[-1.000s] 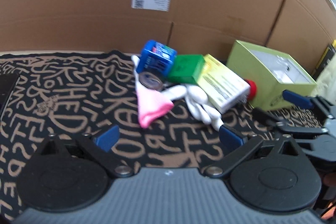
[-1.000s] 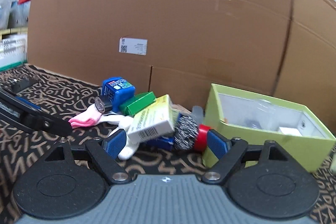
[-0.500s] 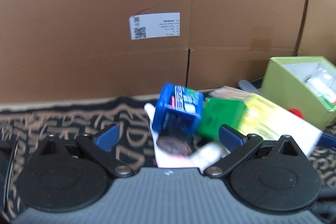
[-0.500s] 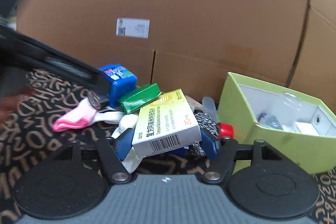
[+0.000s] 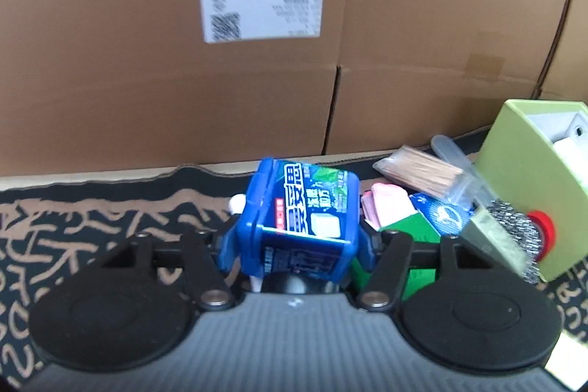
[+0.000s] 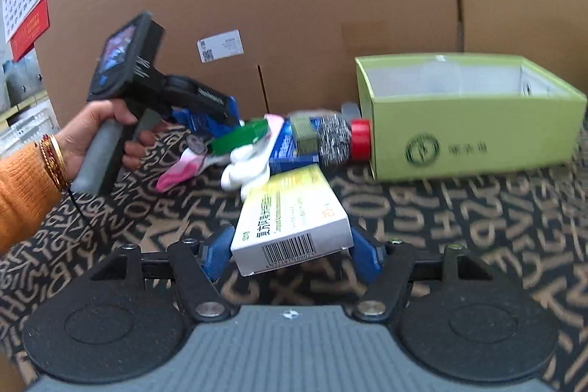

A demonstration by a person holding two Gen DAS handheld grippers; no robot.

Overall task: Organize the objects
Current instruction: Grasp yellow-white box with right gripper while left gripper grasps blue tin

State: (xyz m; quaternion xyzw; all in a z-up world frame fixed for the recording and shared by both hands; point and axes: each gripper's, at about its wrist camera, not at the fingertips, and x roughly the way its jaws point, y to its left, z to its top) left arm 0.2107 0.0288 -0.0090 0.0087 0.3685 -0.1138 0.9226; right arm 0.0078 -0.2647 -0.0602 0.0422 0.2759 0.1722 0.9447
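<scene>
L gripper [image 5: 296,245] clamps the blue box [image 5: 299,226] btwn its fingers, center frame. R gripper [image 6: 290,250] grips the yellow-white box [image 6: 294,219], lower center; green bin [image 6: 474,138] sits upper right.

The left wrist view sits low and close against the blue box [image 5: 298,226], facing the cardboard wall [image 5: 257,90]. The right wrist view looks from farther back, toward the same wall. Both share the green box [image 6: 474,120] and clutter pile [image 6: 257,146].
</scene>
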